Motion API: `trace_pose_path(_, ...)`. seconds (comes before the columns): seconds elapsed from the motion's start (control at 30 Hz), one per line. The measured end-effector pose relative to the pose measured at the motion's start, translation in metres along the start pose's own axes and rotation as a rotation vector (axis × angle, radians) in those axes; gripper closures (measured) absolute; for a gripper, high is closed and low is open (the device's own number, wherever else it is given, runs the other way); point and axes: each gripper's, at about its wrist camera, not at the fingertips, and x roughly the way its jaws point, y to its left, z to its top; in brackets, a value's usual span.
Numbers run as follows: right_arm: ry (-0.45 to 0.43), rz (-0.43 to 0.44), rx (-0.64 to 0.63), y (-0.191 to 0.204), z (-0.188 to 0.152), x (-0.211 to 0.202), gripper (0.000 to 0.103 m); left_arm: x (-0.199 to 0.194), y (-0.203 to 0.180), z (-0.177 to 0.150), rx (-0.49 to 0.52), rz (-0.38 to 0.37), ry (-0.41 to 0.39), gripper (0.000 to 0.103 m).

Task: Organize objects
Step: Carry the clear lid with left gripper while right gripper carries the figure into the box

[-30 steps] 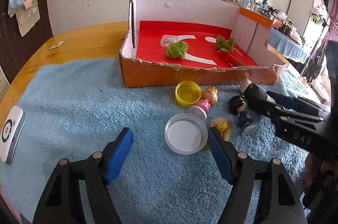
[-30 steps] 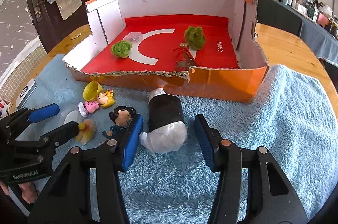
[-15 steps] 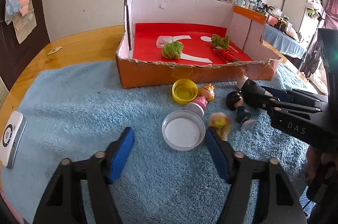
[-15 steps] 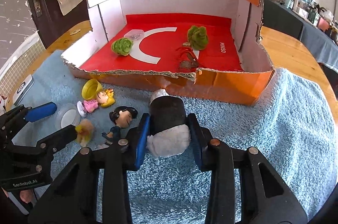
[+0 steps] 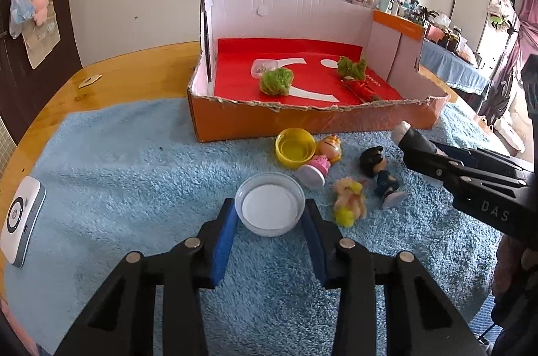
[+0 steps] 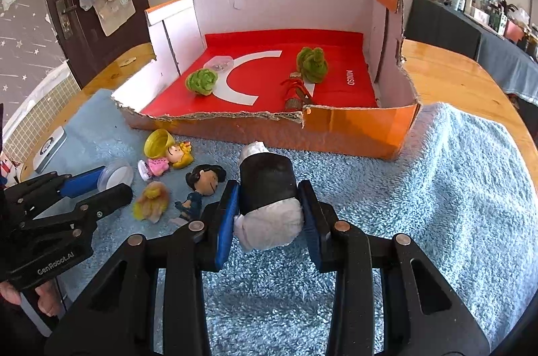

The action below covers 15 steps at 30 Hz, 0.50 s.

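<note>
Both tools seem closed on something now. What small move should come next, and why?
Probably lift both and carry them toward the cardboard box. The right tool already clamps the black-and-white bottle, and the left tool pinches the clear round lid; both items rest on the blue towel, outside the box.

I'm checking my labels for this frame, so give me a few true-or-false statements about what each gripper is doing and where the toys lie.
1. The right gripper is closed on the black and white cylinder. True.
2. The left gripper holds the yellow cap. False: its fingers flank the clear round lid.
3. Two green fuzzy toys lie inside the cardboard box. True.
4. The dark-haired figurine is in the box. False: it lies on the blue towel.
</note>
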Motion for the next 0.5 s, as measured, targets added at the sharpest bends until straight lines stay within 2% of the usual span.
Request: trace_pose_path(0.5, -0.043, 0.047, -0.021, 0.011, 0.008, -0.017, 0.069, -0.016, -0.008, 0.013, 0.013, -0.015, -0.049, 0.062)
